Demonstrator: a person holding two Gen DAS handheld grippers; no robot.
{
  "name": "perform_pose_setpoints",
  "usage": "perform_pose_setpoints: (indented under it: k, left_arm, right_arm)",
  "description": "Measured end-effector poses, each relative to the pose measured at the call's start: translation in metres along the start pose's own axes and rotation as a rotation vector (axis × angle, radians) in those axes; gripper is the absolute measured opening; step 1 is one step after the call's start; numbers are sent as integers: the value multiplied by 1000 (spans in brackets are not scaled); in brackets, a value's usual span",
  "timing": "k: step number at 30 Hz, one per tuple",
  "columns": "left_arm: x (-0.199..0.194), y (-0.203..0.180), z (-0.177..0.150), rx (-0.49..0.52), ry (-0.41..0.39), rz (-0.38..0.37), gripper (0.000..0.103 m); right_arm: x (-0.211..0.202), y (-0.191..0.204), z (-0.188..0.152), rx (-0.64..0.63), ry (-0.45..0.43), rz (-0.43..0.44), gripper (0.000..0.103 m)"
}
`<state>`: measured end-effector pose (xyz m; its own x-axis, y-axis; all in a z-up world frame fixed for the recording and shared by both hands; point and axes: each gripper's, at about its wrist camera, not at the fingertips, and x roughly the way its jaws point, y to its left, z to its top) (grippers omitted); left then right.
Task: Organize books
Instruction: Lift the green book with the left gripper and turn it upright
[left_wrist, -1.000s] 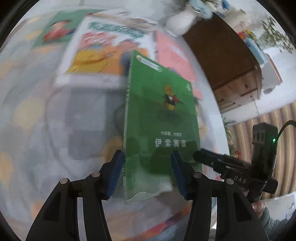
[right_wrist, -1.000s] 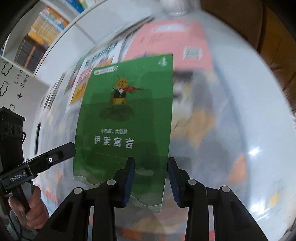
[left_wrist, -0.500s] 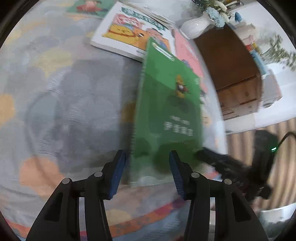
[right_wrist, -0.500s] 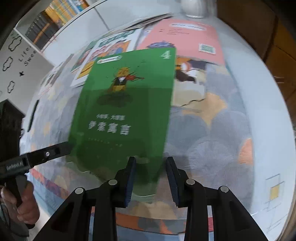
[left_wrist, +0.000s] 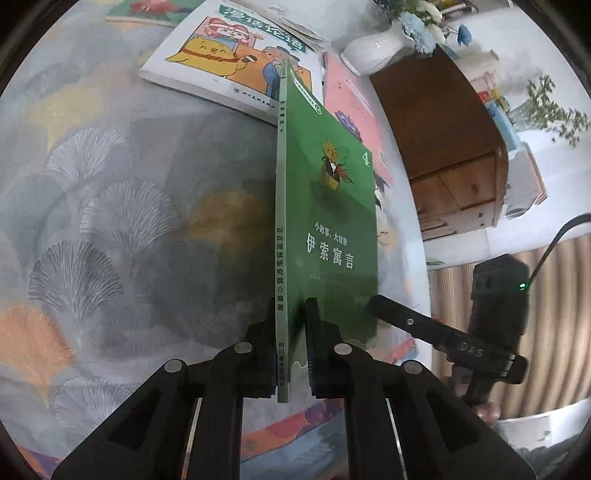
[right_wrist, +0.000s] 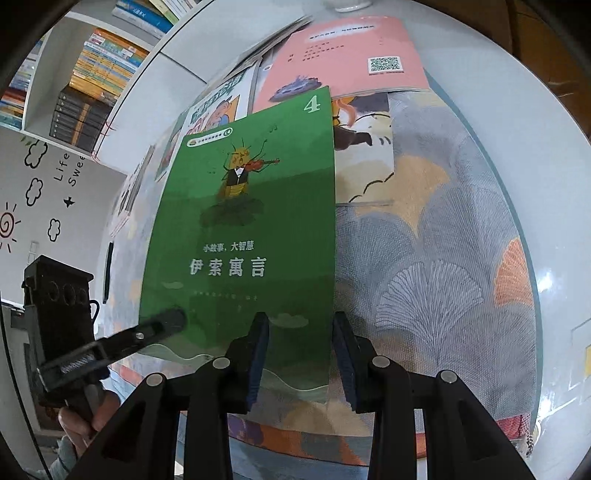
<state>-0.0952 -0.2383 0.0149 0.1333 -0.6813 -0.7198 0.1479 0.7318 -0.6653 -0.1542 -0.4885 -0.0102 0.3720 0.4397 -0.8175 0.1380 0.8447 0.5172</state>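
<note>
A home room: wooden cabinet (left_wrist: 439, 122), flower vase (left_wrist: 373, 51), full bookshelves (right_wrist: 92, 81), playful wall stickers (right_wrist: 37, 192)

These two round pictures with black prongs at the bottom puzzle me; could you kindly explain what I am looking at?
No robot here: a person holds a two-fingered gripper in each hand, and each gripper carries a wide-angle camera looking along its fingers, hence the round, bent pictures.

One picture looks out from the left gripper. It is shut on the spine edge of a green book, held up off the table.

The other looks out from the right gripper, which has the same book's lower right corner between its fingers. Each gripper also shows in the other's picture.

Below is a round table with a leaf-patterned cloth. On it lie a cartoon book, a pink book and a white vase of flowers.
</note>
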Motion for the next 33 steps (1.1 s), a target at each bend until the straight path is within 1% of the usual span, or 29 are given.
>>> perform_pose_setpoints:
  k: [2,3,4,5,6,7,10,12,14,17,19,20,21,22,23,24,26,28,29,30,31,33]
  left_arm:
    - [-3,1,2,-48,0,-110,7]
    - [-7,4,5,-93,-5,-204,7]
    - [-9,5,7,-124,-5,-264,7]
    - [-11,4,11,-145,-12,-310,7]
    - [-12,4,13,-160,-14,-338,7]
    - [-12,6,15,-182,-13,-368,8]
    - [-8,13,18,-248,-4,-433,8]
    - [-5,18,16,-298,0,-471,8]
    - [-2,21,14,-333,4,-495,8]
    - [2,24,10,-353,9,-501,8]
    - [0,22,9,-333,12,-481,8]
    - [-1,20,9,-319,15,-466,8]
    - [-3,19,9,-310,18,-457,8]
    - [-5,18,9,-296,21,-441,8]
    - [-6,16,9,-275,21,-413,7]
    - [-7,16,9,-258,22,-392,7]
    - [-10,14,11,-198,27,-319,7]
    - [-12,7,12,-133,29,-253,7]
    - [-14,5,12,-110,29,-236,7]
    - [-17,3,12,-89,24,-229,7]
    - [-21,3,13,-78,15,-239,7]
    - [-31,3,15,-70,-5,-260,7]
  right_arm:
    - [-2,-7,1,32,17,33,35]
    - [-2,-9,0,50,25,53,37]
    - [-4,-18,1,96,46,110,40]
    - [-4,-25,1,137,56,164,47]
    - [-5,-29,0,166,61,199,53]
    - [-6,-40,-1,218,66,266,55]
    - [-4,-59,-4,318,76,375,57]
    - [-2,-64,-5,350,73,415,58]
    - [-1,-63,-5,354,74,433,58]
    - [1,-54,-3,338,78,444,58]
    - [6,-41,5,312,72,425,58]
    - [5,-35,6,289,63,401,58]
    - [2,-30,7,262,48,368,52]
    - [0,-27,8,240,34,348,49]
    - [-4,-22,9,208,17,306,47]
    - [-4,-20,9,188,5,282,43]
    - [-10,-12,10,123,-24,216,37]
    - [-15,-2,11,68,-43,163,37]
    - [-16,3,11,43,-50,141,37]
    - [-17,8,11,25,-56,128,36]
    - [-20,14,12,-7,-67,107,36]
    - [-23,22,12,-38,-83,94,35]
